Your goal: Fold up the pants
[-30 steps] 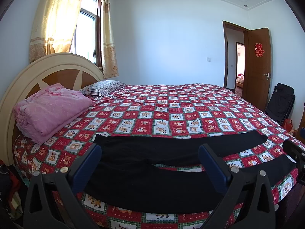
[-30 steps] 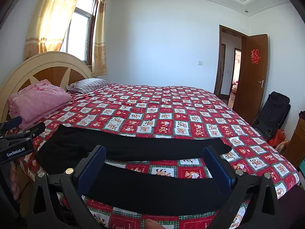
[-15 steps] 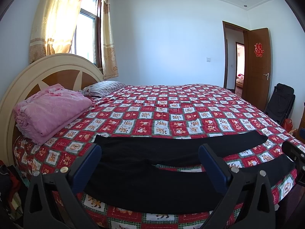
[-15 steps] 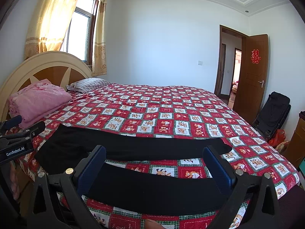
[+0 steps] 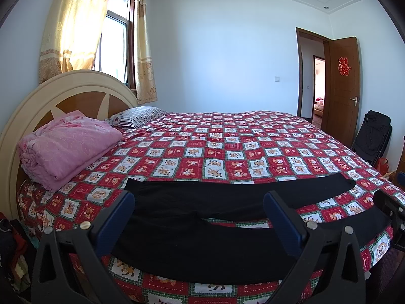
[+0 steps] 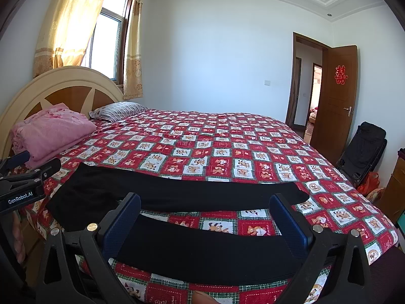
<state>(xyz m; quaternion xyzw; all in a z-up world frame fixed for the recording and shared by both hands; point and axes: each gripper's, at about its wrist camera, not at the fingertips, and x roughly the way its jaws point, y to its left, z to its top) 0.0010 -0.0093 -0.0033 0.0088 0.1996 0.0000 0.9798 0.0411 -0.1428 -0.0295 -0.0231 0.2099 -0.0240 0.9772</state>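
Black pants [image 5: 202,217] lie flat along the near edge of the bed, waist to the left, the two legs spread apart and running right. They also show in the right wrist view [image 6: 177,192]. My left gripper [image 5: 200,217] is open and empty, held above the waist and crotch end. My right gripper [image 6: 205,220] is open and empty, held above the near leg. The left gripper also shows at the left edge of the right wrist view [image 6: 22,177].
The bed carries a red checkered quilt [image 5: 227,147], a folded pink blanket [image 5: 65,147] and a striped pillow [image 5: 139,116] near the headboard [image 5: 76,88]. A black folding chair [image 6: 364,149] stands at right beside the open door [image 6: 334,96].
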